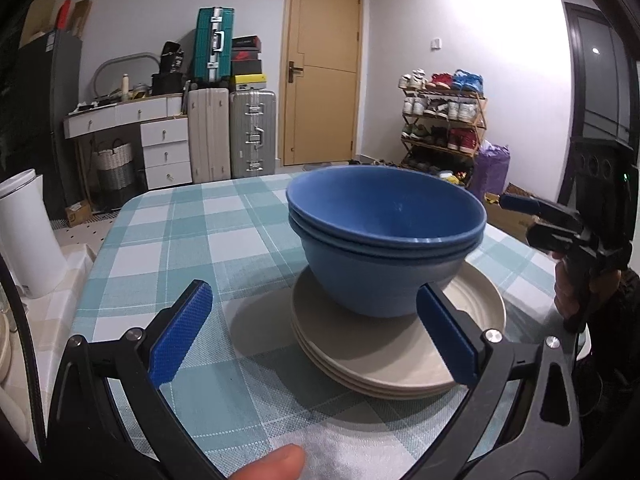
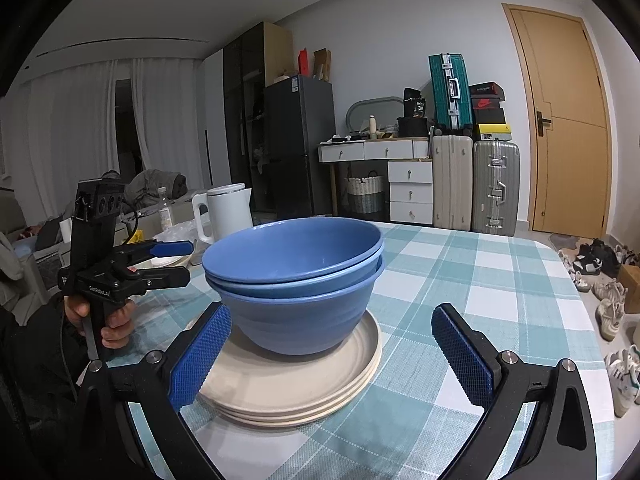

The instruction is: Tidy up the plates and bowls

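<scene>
Two blue bowls [image 1: 384,216] [image 2: 296,264] sit nested, upright, on a stack of three beige plates [image 1: 380,368] [image 2: 288,384] on the table. My left gripper [image 1: 314,334] is open, its blue pads on either side of the near edge of the plates and holding nothing. My right gripper [image 2: 332,360] is also open and empty, its left pad just in front of the plates' rim. Each gripper shows in the other view: the left gripper [image 2: 176,263] left of the bowls, the right gripper [image 1: 528,220] right of them, each held by a hand.
A teal checked cloth covers the table [image 1: 180,240] [image 2: 480,280]. A white kettle [image 1: 24,232] [image 2: 226,210] stands off its left side. Suitcases [image 2: 476,184], a drawer unit [image 2: 410,192] and a shoe rack [image 1: 444,120] stand beyond the far edge.
</scene>
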`<state>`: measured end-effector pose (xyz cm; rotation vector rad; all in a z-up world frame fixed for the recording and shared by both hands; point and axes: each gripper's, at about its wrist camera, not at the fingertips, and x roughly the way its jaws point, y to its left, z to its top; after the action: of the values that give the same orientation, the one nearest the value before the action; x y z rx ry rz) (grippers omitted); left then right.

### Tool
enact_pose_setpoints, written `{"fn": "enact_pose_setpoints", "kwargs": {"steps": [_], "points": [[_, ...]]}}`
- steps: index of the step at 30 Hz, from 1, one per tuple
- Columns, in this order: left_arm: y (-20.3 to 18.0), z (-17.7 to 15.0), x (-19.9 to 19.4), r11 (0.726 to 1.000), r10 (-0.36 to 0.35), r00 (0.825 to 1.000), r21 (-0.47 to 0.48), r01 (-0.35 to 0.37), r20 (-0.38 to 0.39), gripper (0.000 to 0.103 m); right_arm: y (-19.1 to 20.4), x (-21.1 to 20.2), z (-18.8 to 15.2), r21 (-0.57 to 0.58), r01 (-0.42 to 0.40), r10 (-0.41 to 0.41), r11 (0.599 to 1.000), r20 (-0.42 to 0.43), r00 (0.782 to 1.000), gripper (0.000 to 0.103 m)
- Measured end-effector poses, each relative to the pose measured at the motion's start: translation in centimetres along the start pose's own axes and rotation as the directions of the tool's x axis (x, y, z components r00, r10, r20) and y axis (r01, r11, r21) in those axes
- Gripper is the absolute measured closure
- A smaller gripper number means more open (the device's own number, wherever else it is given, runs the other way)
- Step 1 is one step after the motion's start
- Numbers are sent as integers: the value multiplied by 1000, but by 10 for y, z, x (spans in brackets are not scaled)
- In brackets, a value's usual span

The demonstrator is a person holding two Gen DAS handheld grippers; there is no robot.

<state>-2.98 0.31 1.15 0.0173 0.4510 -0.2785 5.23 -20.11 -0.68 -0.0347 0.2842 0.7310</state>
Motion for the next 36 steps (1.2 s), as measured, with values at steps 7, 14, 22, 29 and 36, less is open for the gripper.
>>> {"fn": "enact_pose_setpoints", "kwargs": {"steps": [7,14,22,29,36], "points": [[5,-2,2,1000,-20,1000,-13,20,-1,1,2,0,-6,-12,7,-7,1000,-2,1000,1],[5,-4,2,1000,-21,1000,-11,21,10,1,5,-3,-5,-20,15,-14,1000,4,1000,1],[5,-6,1,1000,-19,1000,-22,19,5,1,3,-2,-5,-19,12,-12,1000,-1,1000,1],[5,-7,2,1000,-15,1000,-24,15,-1,1,3,0,-5,-20,9,-9,1000,-6,1000,1],[5,-7,2,1000,-13,1000,-24,13,-6,1,3,0,-6,-19,9,-9,1000,-7,1000,1]]}}
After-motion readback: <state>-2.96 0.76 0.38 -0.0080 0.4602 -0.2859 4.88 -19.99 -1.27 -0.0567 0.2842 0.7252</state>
